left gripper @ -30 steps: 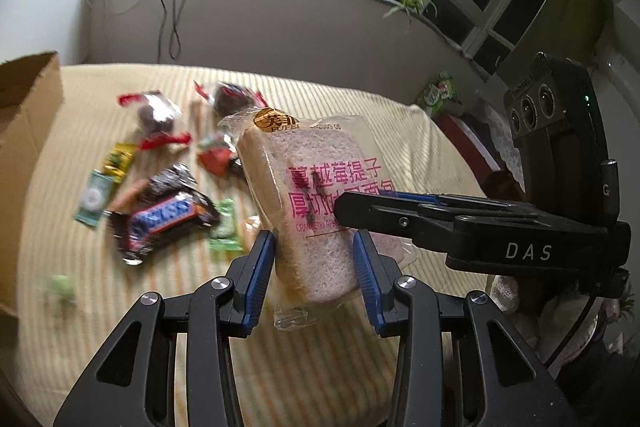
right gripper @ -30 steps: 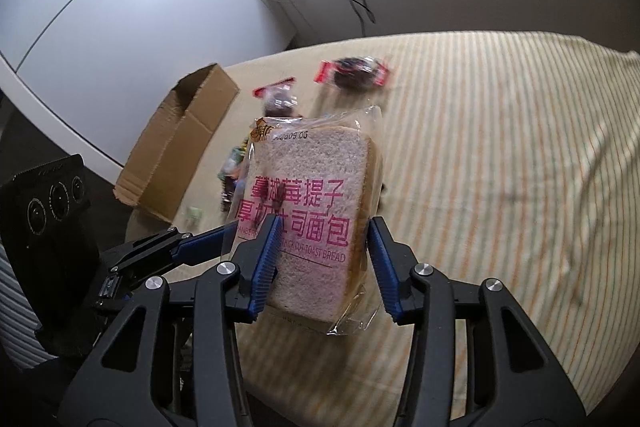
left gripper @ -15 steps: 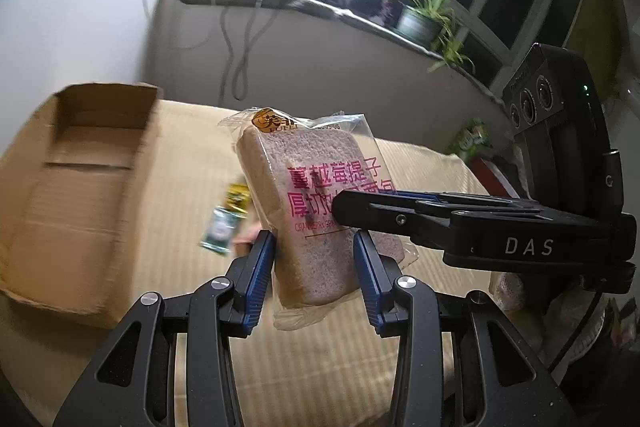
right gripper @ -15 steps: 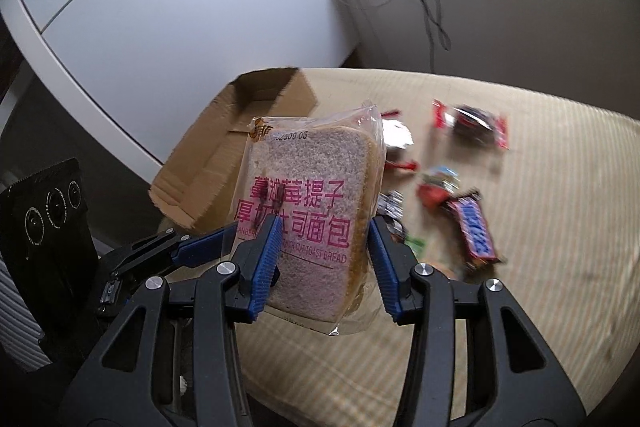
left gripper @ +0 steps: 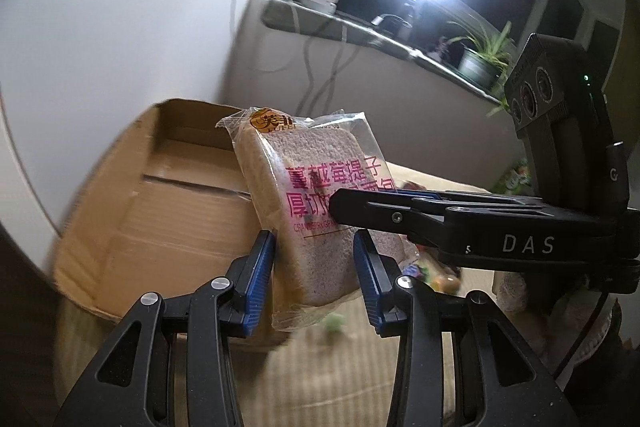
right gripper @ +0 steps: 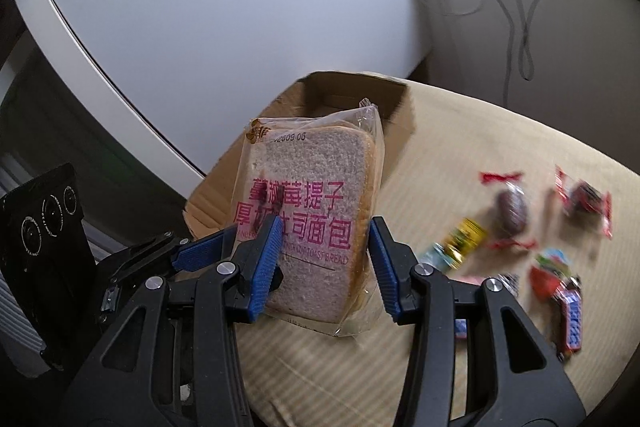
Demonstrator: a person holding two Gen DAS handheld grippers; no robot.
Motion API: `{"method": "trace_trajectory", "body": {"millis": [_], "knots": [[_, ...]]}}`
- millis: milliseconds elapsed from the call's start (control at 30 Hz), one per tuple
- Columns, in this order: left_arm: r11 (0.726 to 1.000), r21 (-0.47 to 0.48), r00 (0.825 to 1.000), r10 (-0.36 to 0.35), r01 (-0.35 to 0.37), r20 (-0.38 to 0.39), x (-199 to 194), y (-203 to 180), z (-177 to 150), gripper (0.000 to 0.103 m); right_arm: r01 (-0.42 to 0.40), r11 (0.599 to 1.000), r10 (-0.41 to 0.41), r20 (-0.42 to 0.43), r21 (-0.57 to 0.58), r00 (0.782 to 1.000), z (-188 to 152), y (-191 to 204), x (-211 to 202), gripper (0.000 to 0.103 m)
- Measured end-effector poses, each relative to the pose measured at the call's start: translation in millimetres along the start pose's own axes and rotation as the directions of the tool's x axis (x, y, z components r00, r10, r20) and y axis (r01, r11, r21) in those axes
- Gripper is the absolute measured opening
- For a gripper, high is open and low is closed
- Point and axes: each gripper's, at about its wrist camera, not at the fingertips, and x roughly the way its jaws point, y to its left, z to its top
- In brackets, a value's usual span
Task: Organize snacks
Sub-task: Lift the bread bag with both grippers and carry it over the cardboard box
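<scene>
Bread packet (left gripper: 316,211): thick toast slice in clear wrap, pink lettering, upright, held in the air in front of open cardboard box (left gripper: 160,211); left gripper (left gripper: 314,269) and right gripper (right gripper: 324,259) both pinch it.

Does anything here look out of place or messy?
Mildly: the clear-wrapped slice of toast bread is held tilted in the air by both grippers, above the open brown cardboard box. Small wrapped sweets and a chocolate bar lie scattered on the striped cloth. Nothing looks damaged or spilled.
</scene>
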Motion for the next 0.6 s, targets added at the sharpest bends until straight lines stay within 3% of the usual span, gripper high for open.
{"method": "trace_trajectory", "body": {"millis": [267, 600], "knots": [[0.997, -0.036, 0.998, 0.064, -0.064, 0.007, 6.2, 32.3, 12.7, 0.038, -0.046, 0.998, 0.045, -0.033, -0.032, 0.998, 23.9, 20.9, 38.3, 0.047], [0.991, -0.058, 0.993, 0.121, -0.122, -0.016, 27.4, 57.8, 19.1, 0.038, -0.088, 0.996, 0.086, -0.076, -0.029, 0.993, 41.9, 18.7, 74.6, 0.047]]}}
